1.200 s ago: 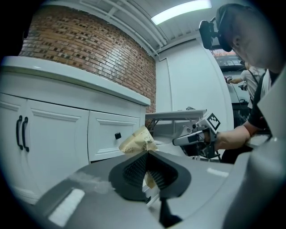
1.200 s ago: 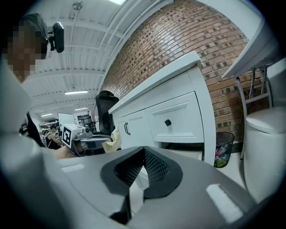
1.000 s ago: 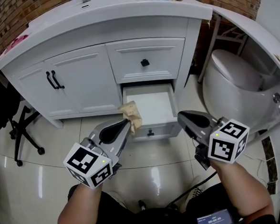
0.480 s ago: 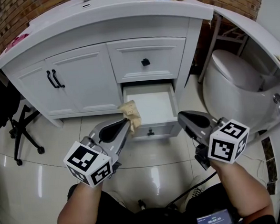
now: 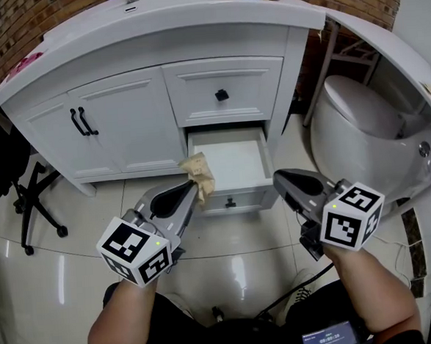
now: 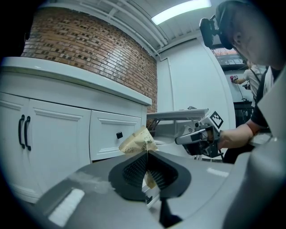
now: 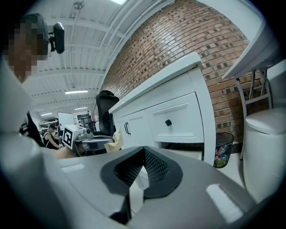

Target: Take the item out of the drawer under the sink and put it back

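- Left gripper [image 6: 146, 154], lower left of centre in the head view: jaws pinched tight on a tan paper packet [image 6: 136, 142]. The crumpled top sticks up past the jaw tips, and a strip shows lower down between the pads.
- Head view: packet sits at frame centre, overlapping the left front corner of the open lower drawer [image 5: 250, 197]. Cannot tell if it touches the rim.
- Lower drawer is pulled out beneath the closed upper drawer [image 5: 225, 93] of the white vanity cabinet [image 5: 124, 126], white floor showing.
- Right gripper [image 7: 142, 154], lower right of centre: jaws pressed together, nothing between them. It hangs just right of the drawer front.
- Toilet [image 5: 360, 128] at the right edge, black office chair [image 5: 26, 199] at the left edge.
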The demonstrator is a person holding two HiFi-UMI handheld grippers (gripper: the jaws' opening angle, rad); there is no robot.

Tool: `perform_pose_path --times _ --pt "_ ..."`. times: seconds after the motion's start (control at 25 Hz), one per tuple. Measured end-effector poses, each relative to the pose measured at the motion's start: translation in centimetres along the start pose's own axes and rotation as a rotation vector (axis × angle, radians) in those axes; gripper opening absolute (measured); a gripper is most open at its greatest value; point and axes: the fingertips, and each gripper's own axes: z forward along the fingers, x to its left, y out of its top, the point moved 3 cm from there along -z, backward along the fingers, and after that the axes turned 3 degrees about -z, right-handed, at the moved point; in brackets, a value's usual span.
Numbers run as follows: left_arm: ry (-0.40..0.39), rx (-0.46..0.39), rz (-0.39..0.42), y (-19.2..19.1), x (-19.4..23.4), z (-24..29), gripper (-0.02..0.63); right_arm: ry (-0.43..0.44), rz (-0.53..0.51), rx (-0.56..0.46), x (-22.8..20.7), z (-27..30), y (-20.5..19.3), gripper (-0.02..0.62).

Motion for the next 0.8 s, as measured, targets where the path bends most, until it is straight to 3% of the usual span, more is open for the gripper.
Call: perform_pose_path --times 0.28,0.56,0.68,0.8 --pt "0.011 -0.002 0.017 0.2 0.3 -0.1 0.011 0.003 -0.002 -0.003 0.3 0.0 0.1 0.003" --pt "0.094 0.023 0.168 1.9 3.1 1.8 0.012 0.012 -0.003 -0.019 0.8 0.2 0.6 0.003" --pt "0.092 0.079 0.197 1.5 3.9 3.6 0.012 0.016 -0.003 -0.020 0.9 0.3 0.6 0.003" --pt "0.067 0.167 0.282 0.9 4.4 6.2 0.012 0.021 -0.002 -0.019 0.8 0.4 0.7 0.003"
